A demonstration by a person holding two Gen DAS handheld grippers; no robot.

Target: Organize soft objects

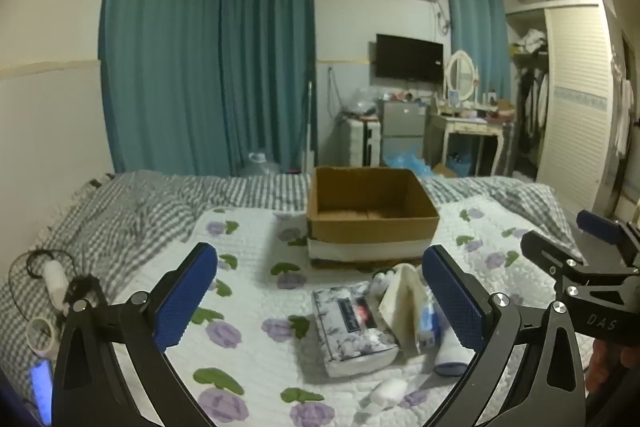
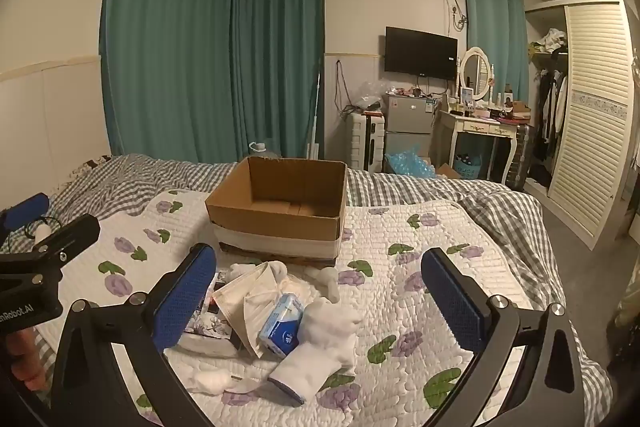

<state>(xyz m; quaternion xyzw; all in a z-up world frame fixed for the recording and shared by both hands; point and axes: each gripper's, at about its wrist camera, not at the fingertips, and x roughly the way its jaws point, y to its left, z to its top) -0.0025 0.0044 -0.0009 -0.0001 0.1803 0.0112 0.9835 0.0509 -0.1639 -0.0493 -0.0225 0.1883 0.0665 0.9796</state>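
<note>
An empty cardboard box (image 1: 370,205) (image 2: 280,201) stands on the flowered quilt. In front of it lies a heap of soft things: a flowered tissue pack (image 1: 354,327) (image 2: 208,331), a cream face mask (image 1: 404,301) (image 2: 248,297), a blue tissue packet (image 2: 282,323) (image 1: 427,319), a white sock (image 2: 320,343) (image 1: 450,353) and a cotton ball (image 1: 388,389) (image 2: 212,381). My left gripper (image 1: 320,301) is open above the tissue pack. My right gripper (image 2: 318,303) is open above the sock and packet. Both are empty.
A grey checked duvet (image 1: 132,211) (image 2: 492,199) lies around the quilt. A cable, a tape roll (image 1: 40,335) and a lit phone (image 1: 42,389) lie at the bed's left edge. A wardrobe (image 2: 592,115), dresser and fridge stand beyond the bed.
</note>
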